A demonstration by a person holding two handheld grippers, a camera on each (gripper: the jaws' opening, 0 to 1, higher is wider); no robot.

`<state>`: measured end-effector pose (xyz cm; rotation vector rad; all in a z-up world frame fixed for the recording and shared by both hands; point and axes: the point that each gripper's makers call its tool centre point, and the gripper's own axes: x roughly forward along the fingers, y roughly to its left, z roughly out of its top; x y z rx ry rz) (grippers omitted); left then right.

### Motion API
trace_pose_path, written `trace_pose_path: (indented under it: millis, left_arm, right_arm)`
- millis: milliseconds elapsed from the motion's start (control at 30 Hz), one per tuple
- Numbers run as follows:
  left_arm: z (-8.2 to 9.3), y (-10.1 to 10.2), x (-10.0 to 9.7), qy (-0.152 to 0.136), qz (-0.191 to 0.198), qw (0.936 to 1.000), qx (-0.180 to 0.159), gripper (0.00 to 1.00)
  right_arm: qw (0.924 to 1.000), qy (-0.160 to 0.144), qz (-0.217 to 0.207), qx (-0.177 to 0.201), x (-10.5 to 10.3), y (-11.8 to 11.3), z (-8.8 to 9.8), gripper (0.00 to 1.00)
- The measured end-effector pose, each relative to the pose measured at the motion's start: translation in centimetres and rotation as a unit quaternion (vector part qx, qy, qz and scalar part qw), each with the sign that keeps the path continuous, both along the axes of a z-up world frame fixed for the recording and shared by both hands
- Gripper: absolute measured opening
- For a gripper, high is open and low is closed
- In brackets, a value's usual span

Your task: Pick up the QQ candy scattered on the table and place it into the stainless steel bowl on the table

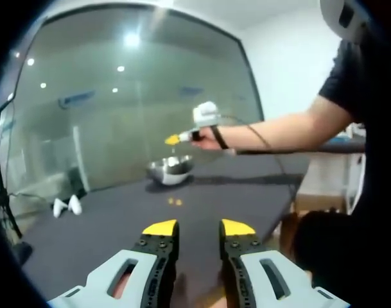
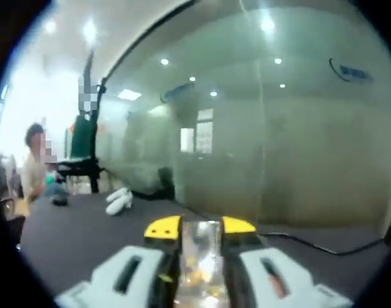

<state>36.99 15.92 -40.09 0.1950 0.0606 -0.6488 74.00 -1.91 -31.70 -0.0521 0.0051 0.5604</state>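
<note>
Candy packet (image 2: 200, 256) lengthwise in right gripper (image 2: 200, 226), above bowl (image 1: 171, 171)

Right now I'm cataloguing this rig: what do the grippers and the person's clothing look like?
The left gripper has pale grey slotted bodies, black jaws and yellow tips. The right gripper has the same yellow tips, plus a white box on top and a thin dark cable trailing back along the arm. The person wears a black short sleeve.

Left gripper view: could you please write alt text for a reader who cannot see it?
A person's outstretched hand holds the right gripper above a round stainless steel bowl on a dark grey table. The yellow-tipped left gripper is open in front.
</note>
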Motion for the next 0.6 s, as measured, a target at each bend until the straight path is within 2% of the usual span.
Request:
trace_pose_path:
  millis: [133,400,500,600]
  left_arm:
    - [0.0,0.2,0.0,-0.002,0.004,1.0,-0.003,0.27]
    - [0.0,-0.1,-0.2,-0.002,-0.002,1.0,0.001,0.27]
    - [0.1,-0.4,-0.3,-0.003,-0.007,1.0,0.001,0.27]
    - [0.2,-0.5,-0.4,-0.003,-0.008,1.0,0.001,0.27]
  right_arm:
    - [0.9999,0.01,0.004,0.012,-0.1,-0.5,-0.1,0.18]
    - [0.9999,0.0,0.001,0.016,-0.6,-1.2,0.8,0.17]
    - [0.9997,-0.007,0.014,0.02,-2.1,-1.1,1.3,0.17]
    - [0.9978,-0.022,0.054,0.032,-4.4,-0.7,1.9,0.17]
